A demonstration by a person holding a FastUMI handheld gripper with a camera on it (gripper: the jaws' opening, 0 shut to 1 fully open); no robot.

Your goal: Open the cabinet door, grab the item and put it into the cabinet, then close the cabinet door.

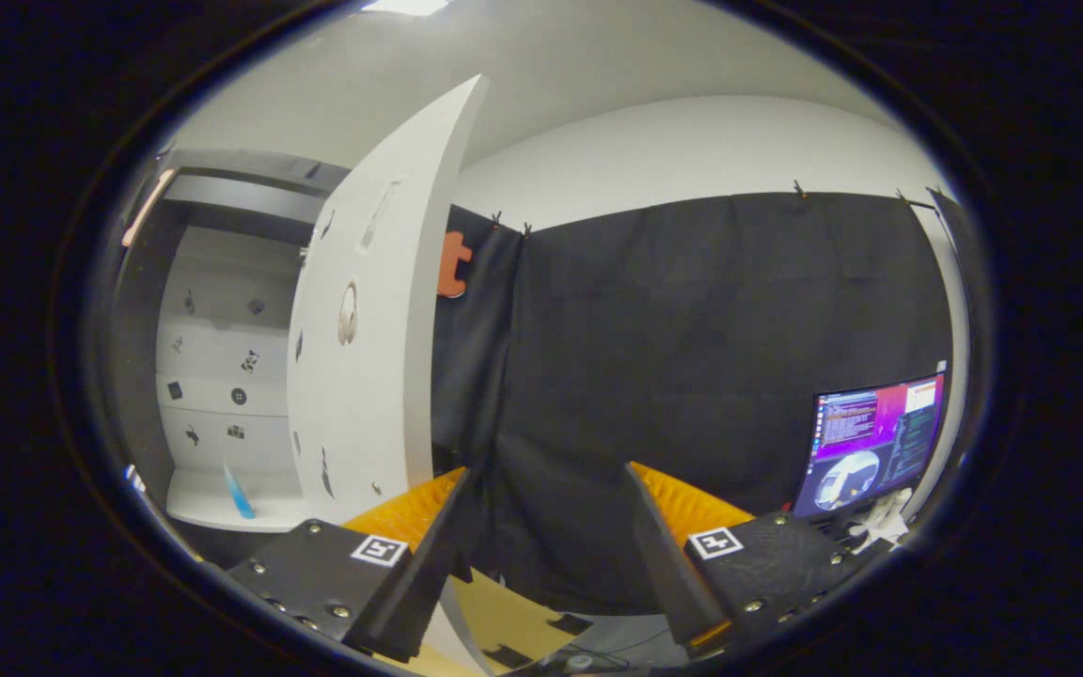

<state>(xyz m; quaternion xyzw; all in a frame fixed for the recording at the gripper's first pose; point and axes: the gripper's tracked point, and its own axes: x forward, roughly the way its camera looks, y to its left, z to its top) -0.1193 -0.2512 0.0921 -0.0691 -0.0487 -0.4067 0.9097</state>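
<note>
Nearest to the camera, at the bottom of the frame, the gripper [546, 527] shows its two black fingers with orange ribbed backs; they stand wide apart and hold nothing, only dark cloth and a piece of table between them. Each finger base carries a small square black-and-white marker; no writing can be read on them.

At the left of the frame the cabinet [222, 376] stands open, with white shelves and small dark stickers on its back wall. On its lowest shelf, lower left, leans a thin blue item [239, 494], tilted, well beyond the left finger. Just to the right, the white cabinet door [368, 320] is swung out toward the camera, with small stickers and a headphone picture on it; its lower edge is just above the left finger.

The black curtain [692, 376] covers the middle. At lower right, beyond the right finger, a monitor [875, 442] is lit; something white lies below it, too small to tell
</note>
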